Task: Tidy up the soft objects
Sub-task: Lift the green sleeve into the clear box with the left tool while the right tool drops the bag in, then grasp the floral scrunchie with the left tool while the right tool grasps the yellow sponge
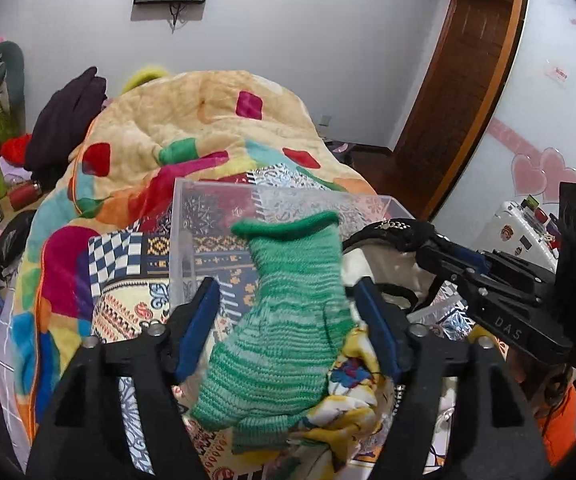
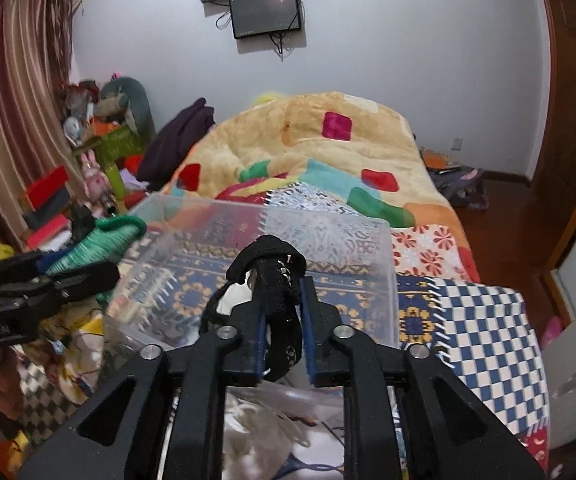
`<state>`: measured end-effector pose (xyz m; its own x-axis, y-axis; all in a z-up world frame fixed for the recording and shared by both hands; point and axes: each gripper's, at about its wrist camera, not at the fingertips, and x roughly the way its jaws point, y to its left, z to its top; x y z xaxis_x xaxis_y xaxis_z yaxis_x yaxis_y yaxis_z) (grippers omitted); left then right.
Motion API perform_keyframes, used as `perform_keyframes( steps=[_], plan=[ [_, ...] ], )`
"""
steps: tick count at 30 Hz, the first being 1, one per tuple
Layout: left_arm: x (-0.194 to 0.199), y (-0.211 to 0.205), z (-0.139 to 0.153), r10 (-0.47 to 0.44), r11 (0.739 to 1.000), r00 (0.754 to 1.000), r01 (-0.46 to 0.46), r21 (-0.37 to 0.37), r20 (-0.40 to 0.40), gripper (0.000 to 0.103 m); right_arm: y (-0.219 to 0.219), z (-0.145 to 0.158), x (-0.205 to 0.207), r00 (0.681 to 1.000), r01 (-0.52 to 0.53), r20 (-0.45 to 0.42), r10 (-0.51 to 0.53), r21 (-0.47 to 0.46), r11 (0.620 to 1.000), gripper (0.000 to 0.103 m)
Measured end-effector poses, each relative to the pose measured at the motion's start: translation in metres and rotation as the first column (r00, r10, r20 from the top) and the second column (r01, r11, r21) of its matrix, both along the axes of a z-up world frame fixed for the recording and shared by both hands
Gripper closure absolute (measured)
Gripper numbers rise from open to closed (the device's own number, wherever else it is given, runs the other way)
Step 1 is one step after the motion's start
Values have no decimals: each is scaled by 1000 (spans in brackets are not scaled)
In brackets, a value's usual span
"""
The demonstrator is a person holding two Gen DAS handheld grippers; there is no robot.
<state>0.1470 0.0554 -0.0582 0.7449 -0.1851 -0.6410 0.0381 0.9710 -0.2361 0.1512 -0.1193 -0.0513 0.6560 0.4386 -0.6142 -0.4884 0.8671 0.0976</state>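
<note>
Both still out of the clear plastic bin (image 2: 384, 248) on the bed: left hand-held gripper (image 1: 288, 320) wide apart around a green knitted sock (image 1: 288, 320), right hand-held gripper (image 2: 284, 328) clamping a black strap (image 2: 276, 292), sorting barely begun.

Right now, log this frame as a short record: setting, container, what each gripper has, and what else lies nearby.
setting: bed with patchwork cover and plush blanket
container: clear plastic box, on the bed
left gripper: open, green knitted piece between its fingers; contact unclear
right gripper: shut on black strap
nearby: yellow printed cloth under the green piece
</note>
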Motion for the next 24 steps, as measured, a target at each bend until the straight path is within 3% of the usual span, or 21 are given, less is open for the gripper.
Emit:
perform_keyframes(
  steps=[1, 3, 6, 15, 17, 19, 24],
  plan=[
    [-3, 0, 0, 6, 1000, 1000, -6, 11, 8, 23, 0, 0, 0, 1000, 1, -2, -1, -3, 1000, 62],
    [-7, -2, 2, -5, 1000, 1000, 5, 15, 13, 19, -2, 2, -3, 1000, 6, 14, -6, -4, 1000, 46],
    [-15, -4, 6, -10, 1000, 999, 10, 20, 30, 12, -2, 7, -9, 999, 13, 42, -12, -25, 1000, 36],
    [-41, 2, 16, -4, 1000, 999, 3, 25, 48, 11, -20, 23, -35, 995, -5, 95, 5, -3, 1000, 35],
    [-50, 3, 15, -4, 999, 999, 3, 36, 51, 11, -28, 24, -42, 995, 1, 101, 0, -9, 1000, 32],
    [-62, 2, 10, -7, 999, 999, 4, 54, 44, 10, -39, 23, -50, 994, 15, 113, -13, -18, 1000, 21],
    [-78, -1, -10, -13, 998, 1000, 13, 62, 4, 10, -70, 9, -61, 994, 79, 81, -76, -36, 996, 21]
  ],
)
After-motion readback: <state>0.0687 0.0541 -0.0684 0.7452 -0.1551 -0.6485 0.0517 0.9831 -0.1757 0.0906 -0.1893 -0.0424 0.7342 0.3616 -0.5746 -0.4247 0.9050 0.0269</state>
